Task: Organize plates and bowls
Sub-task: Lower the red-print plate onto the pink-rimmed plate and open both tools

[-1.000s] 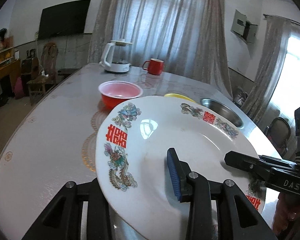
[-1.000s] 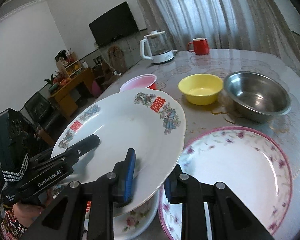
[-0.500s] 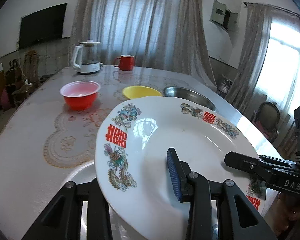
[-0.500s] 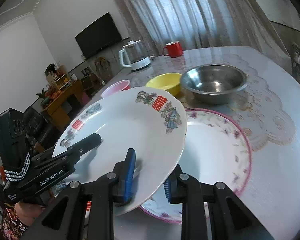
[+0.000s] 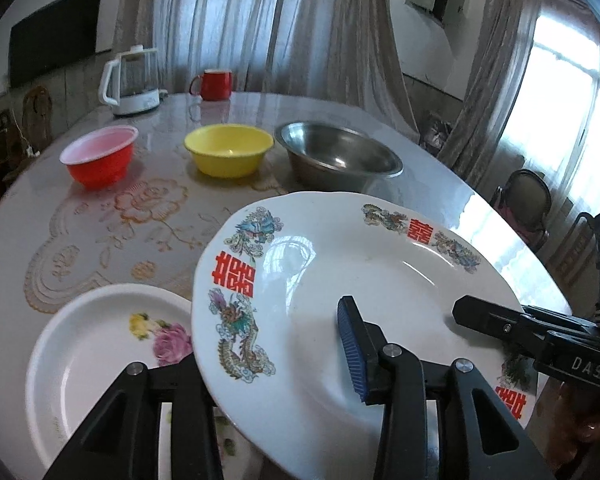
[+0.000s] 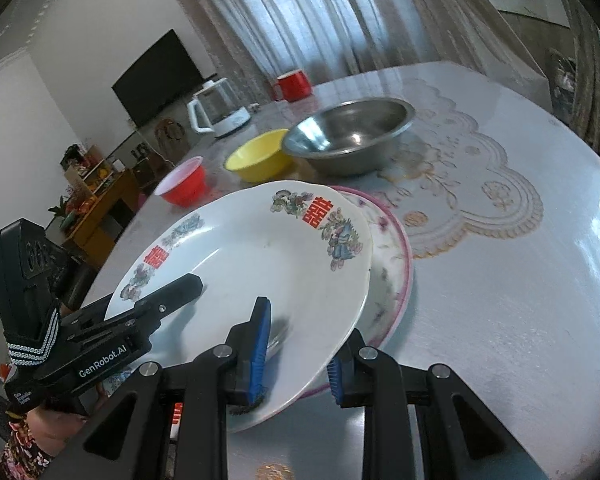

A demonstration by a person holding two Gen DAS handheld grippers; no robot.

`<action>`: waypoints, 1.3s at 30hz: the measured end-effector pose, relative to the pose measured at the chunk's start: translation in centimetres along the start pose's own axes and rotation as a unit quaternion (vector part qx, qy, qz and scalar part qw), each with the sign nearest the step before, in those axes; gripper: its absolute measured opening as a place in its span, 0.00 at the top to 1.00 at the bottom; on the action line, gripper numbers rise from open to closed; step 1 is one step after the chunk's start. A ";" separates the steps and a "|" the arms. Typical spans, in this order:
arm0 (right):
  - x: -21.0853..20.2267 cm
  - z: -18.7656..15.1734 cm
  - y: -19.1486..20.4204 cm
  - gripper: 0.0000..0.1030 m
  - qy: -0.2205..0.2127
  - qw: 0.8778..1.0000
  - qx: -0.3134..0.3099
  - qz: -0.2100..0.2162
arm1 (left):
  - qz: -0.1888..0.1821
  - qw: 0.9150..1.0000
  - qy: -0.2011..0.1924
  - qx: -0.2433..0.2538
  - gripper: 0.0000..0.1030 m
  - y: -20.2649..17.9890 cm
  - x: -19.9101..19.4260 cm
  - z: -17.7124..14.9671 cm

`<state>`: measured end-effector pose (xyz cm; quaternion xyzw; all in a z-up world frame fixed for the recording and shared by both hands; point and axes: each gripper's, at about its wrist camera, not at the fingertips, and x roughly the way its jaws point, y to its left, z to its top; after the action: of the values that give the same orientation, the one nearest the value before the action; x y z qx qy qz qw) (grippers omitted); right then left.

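A white plate with red characters and dragons (image 5: pixel 364 280) is held tilted above the table by both grippers; it also shows in the right wrist view (image 6: pixel 252 264). My left gripper (image 5: pixel 260 364) is shut on its near rim. My right gripper (image 6: pixel 296 356) is shut on the opposite rim. Under it lies a pink-rimmed floral plate (image 6: pixel 392 256). A white plate with a rose (image 5: pixel 100 344) lies at the lower left. A red bowl (image 5: pixel 100 156), a yellow bowl (image 5: pixel 228 152) and a steel bowl (image 5: pixel 340 156) stand in a row behind.
A white kettle (image 5: pixel 132 80) and a red mug (image 5: pixel 214 84) stand at the table's far end. Chairs stand past the right table edge (image 5: pixel 528 204). A lace-pattern mat (image 6: pixel 472 184) covers the table to the right.
Both grippers have carried the dragon plate rightward along the table and lower, over the pink-rimmed plate. The rose plate has come into the left view.
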<state>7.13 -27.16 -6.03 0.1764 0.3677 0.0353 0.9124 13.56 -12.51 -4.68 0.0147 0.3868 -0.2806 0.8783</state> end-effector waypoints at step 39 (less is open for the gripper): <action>0.3 0.9 -2.7 0.76 0.027 0.998 0.043 -0.038 | 0.063 0.997 0.045 0.023 0.44 -2.1 0.6 -0.7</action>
<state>7.83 -29.88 -6.54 0.1999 0.3998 -0.0107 0.8945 12.38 -14.45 -5.19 0.0723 0.4173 -0.2323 0.8756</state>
